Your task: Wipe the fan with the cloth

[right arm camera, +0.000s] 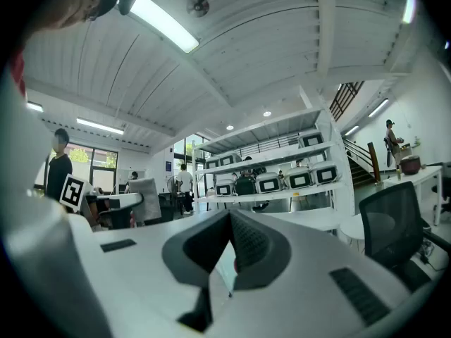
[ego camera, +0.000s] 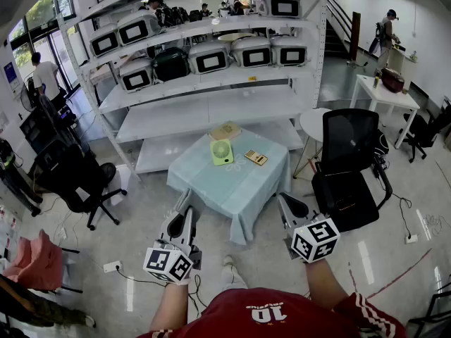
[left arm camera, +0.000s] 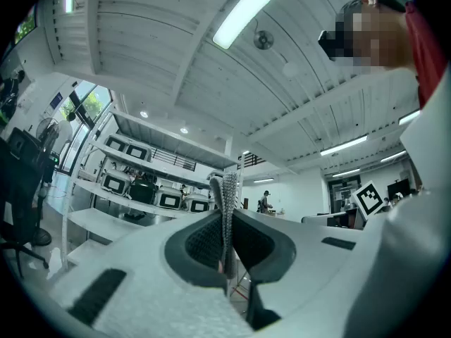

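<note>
Before the wipe: left gripper (ego camera: 187, 203) and right gripper (ego camera: 283, 201) hang near, jaws pressed together, empty. Fan (ego camera: 222, 152) and cloth (ego camera: 225, 130) sit on the far surface (ego camera: 239, 183); stepping closer likely comes next.

A small table (ego camera: 243, 189) stands mid-floor, with a flat yellow calculator (ego camera: 256, 158) lying near its right edge. Behind it a white rack (ego camera: 204, 108) carries rows of white screened boxes (ego camera: 211, 60). One black chair (ego camera: 349, 164) sits just right of the table, another (ego camera: 74, 178) well apart to the left. Stairs (ego camera: 338, 27) rise at the back right.
</note>
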